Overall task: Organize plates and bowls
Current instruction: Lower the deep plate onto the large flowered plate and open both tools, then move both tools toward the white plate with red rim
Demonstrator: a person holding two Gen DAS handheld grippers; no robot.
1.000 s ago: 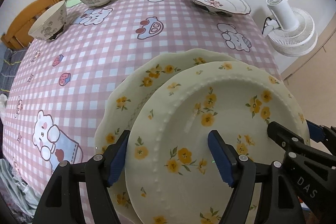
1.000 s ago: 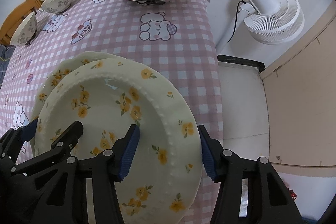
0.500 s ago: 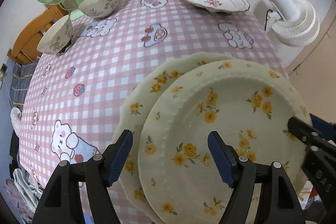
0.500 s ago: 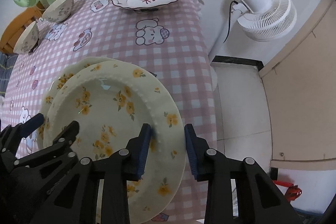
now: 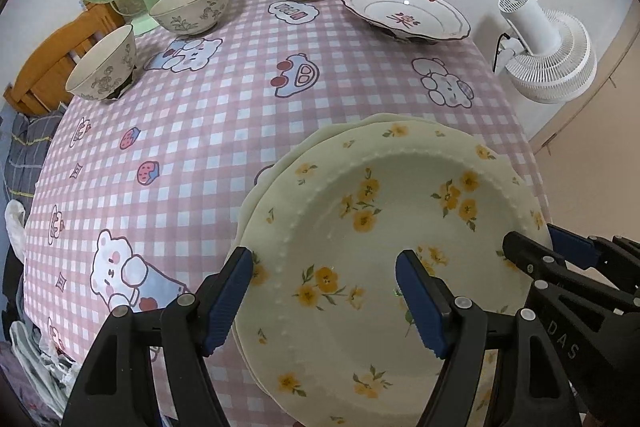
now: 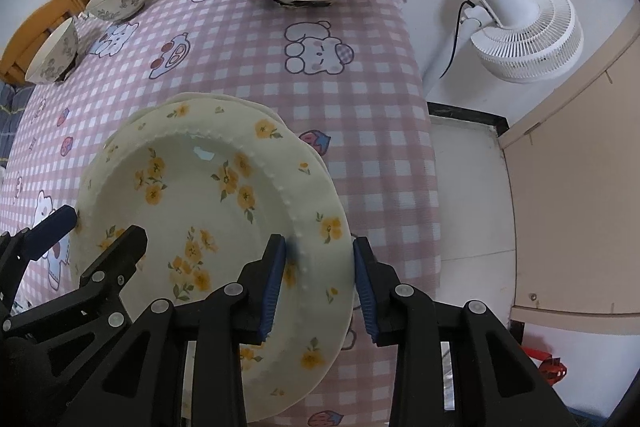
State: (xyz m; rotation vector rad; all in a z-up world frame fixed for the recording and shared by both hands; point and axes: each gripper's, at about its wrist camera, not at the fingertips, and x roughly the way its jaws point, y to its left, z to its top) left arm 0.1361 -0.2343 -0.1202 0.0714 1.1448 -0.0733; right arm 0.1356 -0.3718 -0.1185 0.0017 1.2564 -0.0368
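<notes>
Yellow-flowered plate (image 6: 208, 211) lies face up on a second matching plate (image 5: 288, 163), lower centre of frame, at the near right edge of the worktop (image 5: 224, 115). Round, no long axis; slightly tilted. Right tongs (image 6: 318, 277) have just been closing and clamp its right rim. Left tongs (image 5: 324, 295) stand released astride its left rim, pads clear.

The right gripper (image 6: 319, 277) has just been closing its jaws, which stood wide a second ago and now sit narrow across the rim of the top yellow-flowered plate (image 6: 224, 211), the inner pad on its face. That plate, earlier offset toward the table's right edge, now lies almost squarely over the lower flowered plate (image 5: 356, 125), whose rim alone shows
</notes>
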